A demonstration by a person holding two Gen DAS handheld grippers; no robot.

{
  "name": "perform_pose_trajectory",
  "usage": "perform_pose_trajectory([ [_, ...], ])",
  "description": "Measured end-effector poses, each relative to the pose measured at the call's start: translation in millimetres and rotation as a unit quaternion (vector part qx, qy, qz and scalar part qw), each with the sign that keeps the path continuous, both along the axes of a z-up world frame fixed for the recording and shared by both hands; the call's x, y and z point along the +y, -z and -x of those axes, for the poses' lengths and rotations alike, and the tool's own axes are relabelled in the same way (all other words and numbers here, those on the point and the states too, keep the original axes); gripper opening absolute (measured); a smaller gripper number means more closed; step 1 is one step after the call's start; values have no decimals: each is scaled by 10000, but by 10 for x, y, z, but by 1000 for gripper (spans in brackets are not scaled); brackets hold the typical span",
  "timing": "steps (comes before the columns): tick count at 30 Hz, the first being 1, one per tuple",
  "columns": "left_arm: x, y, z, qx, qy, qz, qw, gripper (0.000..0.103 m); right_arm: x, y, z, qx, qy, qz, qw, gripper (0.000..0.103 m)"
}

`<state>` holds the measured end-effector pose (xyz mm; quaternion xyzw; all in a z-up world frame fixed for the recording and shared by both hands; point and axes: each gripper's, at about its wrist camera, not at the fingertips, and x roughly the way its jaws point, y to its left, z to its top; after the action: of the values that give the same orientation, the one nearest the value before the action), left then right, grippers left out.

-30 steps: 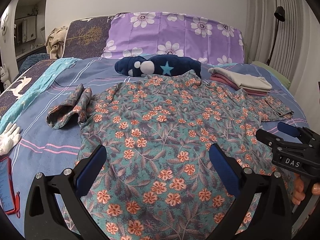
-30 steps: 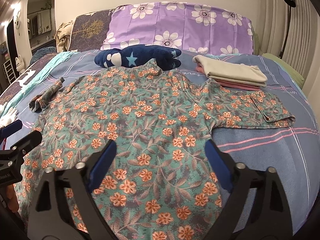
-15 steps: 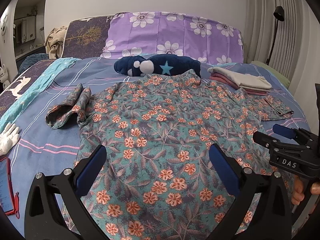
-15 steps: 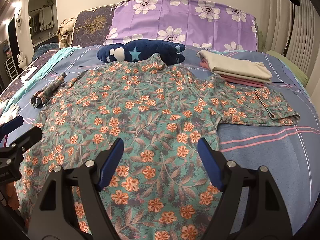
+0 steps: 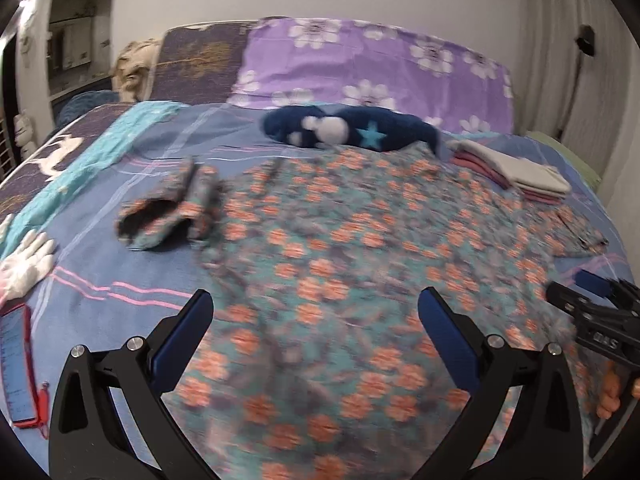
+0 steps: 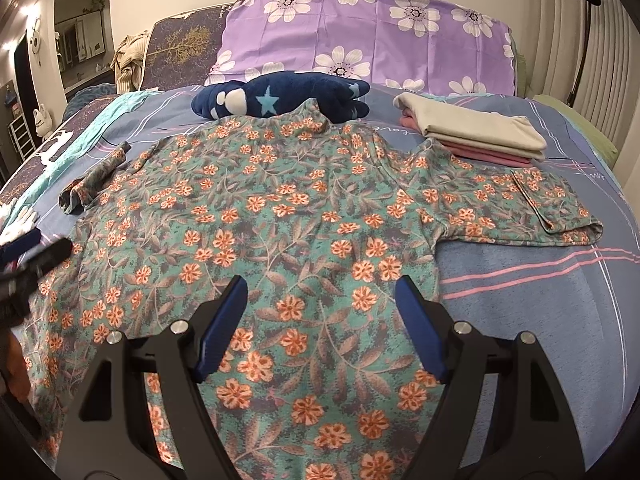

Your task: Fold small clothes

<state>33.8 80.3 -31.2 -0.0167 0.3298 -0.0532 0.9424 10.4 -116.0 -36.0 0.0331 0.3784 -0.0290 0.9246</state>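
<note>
A teal shirt with orange flowers point(image 6: 288, 216) lies spread flat on the bed, collar at the far end. Its left sleeve point(image 5: 168, 212) is bunched and folded over; its right sleeve point(image 6: 532, 208) lies stretched out flat. My left gripper point(image 5: 316, 320) hovers open over the shirt's lower left part, nothing between its fingers; this view is blurred. My right gripper point(image 6: 322, 304) stands open above the lower right part of the shirt, also holding nothing. Each gripper shows at the edge of the other's view: the right gripper point(image 5: 588, 300), the left gripper point(image 6: 28, 252).
A navy star-print plush point(image 6: 280, 98) lies just beyond the collar, with a purple flowered pillow point(image 6: 368, 28) behind. A stack of folded beige and pink clothes point(image 6: 472, 130) sits at the far right. White gloves point(image 5: 28, 256) and a red-cased phone point(image 5: 16, 364) lie at the left.
The left wrist view has shifted leftward and gone blurry, so the bunched sleeve, gloves and phone sit further in. The right gripper's jaws narrowed slightly early on; its view barely changed.
</note>
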Motion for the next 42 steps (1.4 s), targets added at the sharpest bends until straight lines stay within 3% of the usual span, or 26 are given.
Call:
perform_pose_trajectory([
  [3, 385, -29, -139, 34, -449, 56, 9990, 99, -43, 18, -14, 34, 63, 7, 10000, 78],
  [11, 1079, -9, -665, 251, -1164, -259, 9926, 65, -75, 80, -61, 157, 91, -2, 9998, 79],
  [16, 1367, 134, -1171, 546, -1466, -632, 9857, 63, -86, 117, -92, 242, 117, 43, 9996, 80],
  [22, 1399, 429, -1694, 1087, -1394, -1271, 9760, 62, -117, 140, -164, 311, 222, 71, 9992, 81],
  [24, 1429, 467, -1839, 1103, -1478, -1410, 9727, 51, -128, 148, -190, 339, 248, 76, 9991, 81],
  [26, 1447, 454, -1929, 1130, -1507, -1422, 9717, 22, -126, 154, -221, 368, 249, 84, 9990, 81],
  [27, 1467, 413, -1974, 1136, -1503, -1380, 9723, 5, -125, 154, -234, 378, 238, 79, 9990, 81],
  [32, 1387, -73, -1944, 549, -1374, -1107, 9828, 5, -123, 173, -327, 468, 84, -55, 9989, 81],
  [35, 1275, -509, -1822, 30, -1114, -655, 9916, 5, -108, 184, -362, 509, 12, -83, 9987, 81],
  [39, 854, -993, -1488, -599, -175, 48, 9980, 5, -102, 164, -367, 461, -31, -90, 9989, 81],
  [42, 387, -1094, -1267, -728, 621, 341, 9948, 5, -132, 156, -356, 447, -3, -172, 9989, 81],
])
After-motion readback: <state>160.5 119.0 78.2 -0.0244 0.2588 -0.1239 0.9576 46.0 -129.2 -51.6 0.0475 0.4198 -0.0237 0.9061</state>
